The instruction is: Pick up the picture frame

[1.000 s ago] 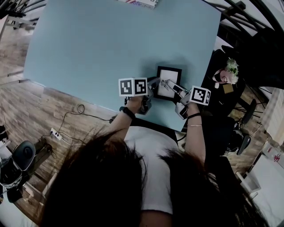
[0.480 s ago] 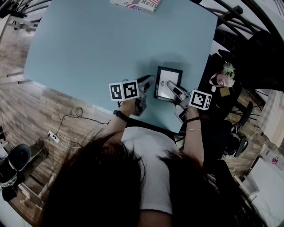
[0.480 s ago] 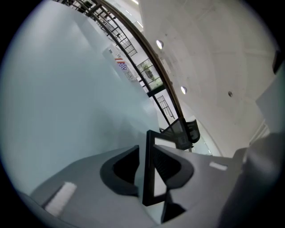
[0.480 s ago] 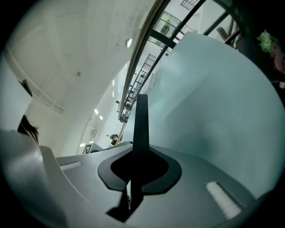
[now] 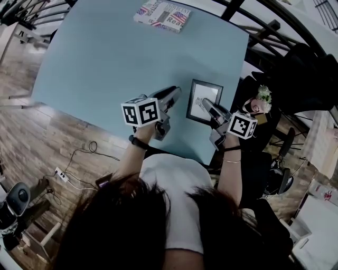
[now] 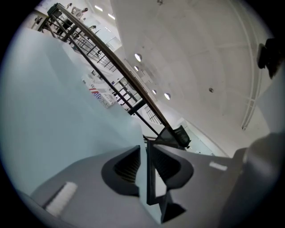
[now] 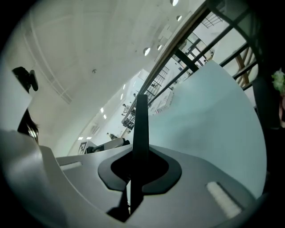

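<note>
The picture frame (image 5: 204,101) is black with a white print. It hangs over the front right corner of the pale blue table (image 5: 105,63). My right gripper (image 5: 207,104) is shut on its near right edge. In the right gripper view the frame (image 7: 141,120) rises edge-on from between the closed jaws (image 7: 140,153). My left gripper (image 5: 177,93) sits just left of the frame. In the left gripper view the frame's edge (image 6: 150,178) shows in the gap of that gripper (image 6: 147,148). Table colour shows between it and one pad, so the jaws stand open.
A printed magazine (image 5: 161,15) lies at the table's far edge, also seen as a magazine (image 6: 100,95). A small flower pot (image 5: 262,95) and dark chairs (image 5: 306,68) stand right of the table. Wooden floor with a cable and power strip (image 5: 66,174) lies to the left.
Both grippers and the frame have risen toward the head camera. The left gripper, earlier at the frame's left edge, now shows a small gap from it. The right gripper keeps its hold.
</note>
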Tool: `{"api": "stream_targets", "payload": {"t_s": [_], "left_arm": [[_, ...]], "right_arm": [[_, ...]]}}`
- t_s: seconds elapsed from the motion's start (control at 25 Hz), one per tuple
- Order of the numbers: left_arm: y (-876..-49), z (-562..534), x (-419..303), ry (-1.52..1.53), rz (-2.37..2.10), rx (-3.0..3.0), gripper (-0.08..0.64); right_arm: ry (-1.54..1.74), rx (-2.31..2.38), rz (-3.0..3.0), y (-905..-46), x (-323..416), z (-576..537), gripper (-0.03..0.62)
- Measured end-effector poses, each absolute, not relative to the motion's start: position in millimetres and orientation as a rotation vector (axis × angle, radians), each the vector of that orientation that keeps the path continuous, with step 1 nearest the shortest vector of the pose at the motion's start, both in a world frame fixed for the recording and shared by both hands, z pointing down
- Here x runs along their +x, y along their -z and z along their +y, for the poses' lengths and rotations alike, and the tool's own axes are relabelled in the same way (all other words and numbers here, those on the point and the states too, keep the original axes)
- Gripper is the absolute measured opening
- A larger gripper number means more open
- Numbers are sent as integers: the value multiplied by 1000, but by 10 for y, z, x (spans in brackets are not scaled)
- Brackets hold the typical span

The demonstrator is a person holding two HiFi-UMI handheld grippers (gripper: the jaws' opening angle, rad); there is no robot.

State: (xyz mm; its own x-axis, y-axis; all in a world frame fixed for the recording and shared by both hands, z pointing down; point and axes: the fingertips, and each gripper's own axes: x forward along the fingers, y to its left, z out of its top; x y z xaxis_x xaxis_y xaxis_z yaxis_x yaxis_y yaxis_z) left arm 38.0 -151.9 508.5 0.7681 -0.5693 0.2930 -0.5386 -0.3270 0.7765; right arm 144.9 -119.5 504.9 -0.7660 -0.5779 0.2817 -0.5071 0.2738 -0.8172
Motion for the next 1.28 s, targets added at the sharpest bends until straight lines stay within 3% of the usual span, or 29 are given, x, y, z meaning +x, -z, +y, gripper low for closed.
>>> {"api": "stream_targets", "payload": {"t_s": [0.76, 1.28], "left_arm": [[-3916, -1478, 190, -65, -1003, 2561, 132], [-4017, -1328, 141, -114, -1151, 2619, 67]], "right_arm": [[634, -1643, 2646, -3776, 1865, -1186, 14], [344, -1884, 2653, -3766, 1990, -927, 14]]}}
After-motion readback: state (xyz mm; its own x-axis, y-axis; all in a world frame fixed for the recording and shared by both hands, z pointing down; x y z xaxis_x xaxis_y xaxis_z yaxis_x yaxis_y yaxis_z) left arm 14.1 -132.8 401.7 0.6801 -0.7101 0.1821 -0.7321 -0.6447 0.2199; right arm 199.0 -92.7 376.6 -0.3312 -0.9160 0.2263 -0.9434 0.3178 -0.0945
